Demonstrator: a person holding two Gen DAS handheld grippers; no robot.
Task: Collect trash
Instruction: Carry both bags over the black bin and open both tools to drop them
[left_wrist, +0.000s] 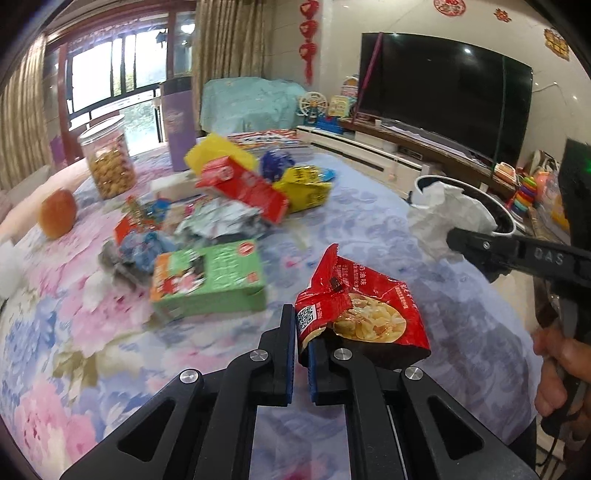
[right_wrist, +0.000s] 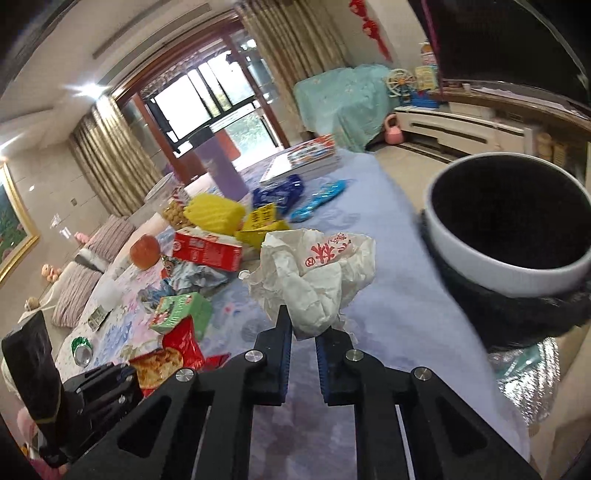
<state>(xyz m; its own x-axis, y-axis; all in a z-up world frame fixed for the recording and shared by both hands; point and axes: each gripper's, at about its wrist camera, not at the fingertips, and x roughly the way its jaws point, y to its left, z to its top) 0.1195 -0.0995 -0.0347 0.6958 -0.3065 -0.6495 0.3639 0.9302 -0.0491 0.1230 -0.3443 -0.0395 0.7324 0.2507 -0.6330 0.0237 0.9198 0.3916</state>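
Living room noted: gold curtains, balcony doors, a dark television (left_wrist: 443, 96) on a low console. Table (left_wrist: 369, 221) is covered by a floral cloth in pink and blue, and is strewn with wrappers and cartons: a green carton (left_wrist: 208, 278), a red carton (left_wrist: 243, 188), a yellow pack (left_wrist: 304, 186). A clear jar of snacks (left_wrist: 107, 162) and an orange fruit (left_wrist: 58, 212) are seen at the far left.

Left gripper (left_wrist: 302, 325) is angled down over the cloth, jaws narrowed and clamped on the edge of a red chip bag (left_wrist: 369, 306), which is lifted off the table.

Right gripper (right_wrist: 303, 321) is likewise angled down, jaws pinched on a crumpled white paper wrapper (right_wrist: 317, 273) bearing red print. A hand (left_wrist: 557, 373) is seen on its handle.

A black-lined, white-rimmed trash bin (right_wrist: 491, 269) is located just beyond the table's right edge, near the wrapper.
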